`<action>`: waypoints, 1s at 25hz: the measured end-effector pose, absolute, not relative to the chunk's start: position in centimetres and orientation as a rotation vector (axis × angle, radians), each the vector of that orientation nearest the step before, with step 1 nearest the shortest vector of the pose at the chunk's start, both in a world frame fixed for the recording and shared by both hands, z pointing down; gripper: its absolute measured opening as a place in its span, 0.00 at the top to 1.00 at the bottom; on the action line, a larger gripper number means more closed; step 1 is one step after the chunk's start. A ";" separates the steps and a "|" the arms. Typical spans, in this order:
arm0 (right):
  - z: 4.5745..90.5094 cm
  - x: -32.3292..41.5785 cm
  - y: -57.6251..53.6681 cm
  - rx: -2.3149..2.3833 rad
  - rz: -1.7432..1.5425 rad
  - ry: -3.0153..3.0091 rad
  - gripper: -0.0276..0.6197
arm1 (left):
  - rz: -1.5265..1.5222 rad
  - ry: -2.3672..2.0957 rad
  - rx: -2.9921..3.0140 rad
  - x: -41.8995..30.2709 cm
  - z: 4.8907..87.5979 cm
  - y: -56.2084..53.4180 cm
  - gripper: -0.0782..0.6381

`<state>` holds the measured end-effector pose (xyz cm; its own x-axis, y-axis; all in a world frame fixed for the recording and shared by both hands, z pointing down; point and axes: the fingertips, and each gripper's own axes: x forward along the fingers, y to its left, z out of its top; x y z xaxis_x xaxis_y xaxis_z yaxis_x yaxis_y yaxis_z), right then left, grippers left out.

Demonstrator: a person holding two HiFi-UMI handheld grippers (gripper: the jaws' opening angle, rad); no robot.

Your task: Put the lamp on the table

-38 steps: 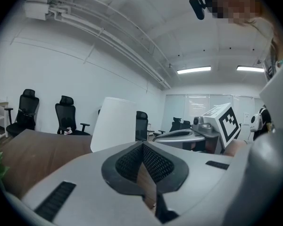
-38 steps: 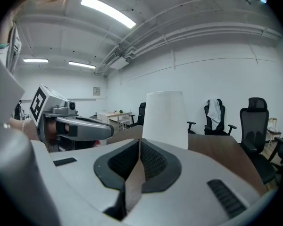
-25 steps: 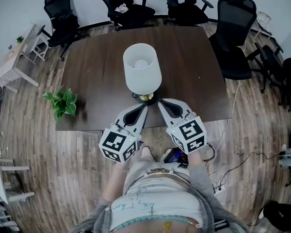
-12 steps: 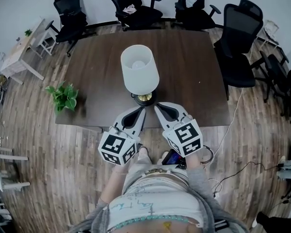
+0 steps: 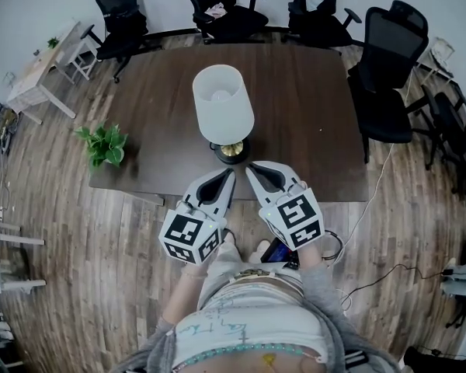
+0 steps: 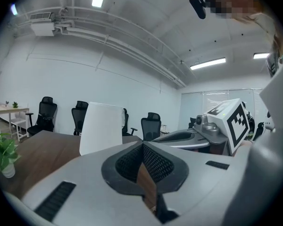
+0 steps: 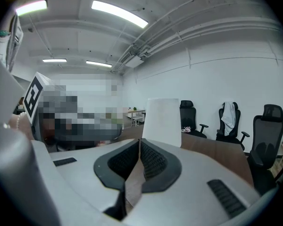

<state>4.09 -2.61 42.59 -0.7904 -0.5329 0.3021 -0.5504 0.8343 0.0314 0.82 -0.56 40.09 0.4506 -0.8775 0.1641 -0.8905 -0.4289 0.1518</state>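
On the desk (image 5: 311, 115): the lamp (image 5: 223, 103) stands upright close to the near edge, about midway along it. Its white shade hides the stem from above, and the dark round base (image 5: 231, 152) with a brass collar shows beneath.
Left gripper (image 5: 230, 172): jaws pressed together with nothing between them. The tip is just beside the base on its near left, and contact cannot be told.
Right gripper (image 5: 249, 166): jaws likewise closed and empty, with the tip just beside the base on its near right.
Task state: judged done or nearly so, since the lamp appears to rest on the desk.
Handling: the shade is probably light, thin and easily dented. The weight likely sits in the base, so a push high up could tip the lamp.
Where to hold: low, at the base or stem, with one gripper on each side, and never by the shade.
Around: a plant (image 5: 102, 144) sits at the desk's near left corner, well apart from the lamp. Office chairs (image 5: 221, 10) line the far and right sides, a small white table (image 5: 39, 72) stands far left, and a cable (image 5: 373, 200) trails on the floor at the right.
In the way: the plant is off the lamp's line. The nearer risk is the desk's near edge, close to the base.
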 end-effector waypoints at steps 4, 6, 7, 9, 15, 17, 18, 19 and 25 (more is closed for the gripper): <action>42.4 4.3 -2.1 0.786 0.075 -2.724 0.92 | 0.082 -1.563 2.474 1.3 39.8 -0.1 0.88; 42.4 4.7 -1.7 0.776 0.072 -2.725 0.92 | 0.079 -1.572 2.469 1.6 39.8 0.3 0.88; 42.5 4.8 -1.6 0.771 0.070 -2.725 0.92 | 0.078 -1.577 2.467 1.8 39.8 0.4 0.88; 42.5 5.1 -1.2 0.762 0.066 -2.726 0.92 | 0.076 -1.587 2.463 2.1 39.8 0.8 0.88; 42.8 5.9 -0.2 0.735 0.055 -2.730 0.92 | 0.064 -1.614 2.451 3.0 40.0 1.7 0.88; 42.8 6.1 0.1 0.727 0.051 -2.727 0.92 | 0.063 -1.622 2.447 3.3 40.0 2.0 0.88; 42.8 6.2 0.2 0.725 0.047 -2.727 0.92 | 0.063 -1.626 2.446 3.3 40.0 2.1 0.88; 42.8 6.2 0.3 0.725 0.044 -2.727 0.92 | 0.064 -1.629 2.444 3.4 40.0 2.3 0.88; 43.3 6.3 1.3 0.710 0.048 -2.720 0.92 | 0.069 -1.635 2.433 3.2 40.4 2.9 0.88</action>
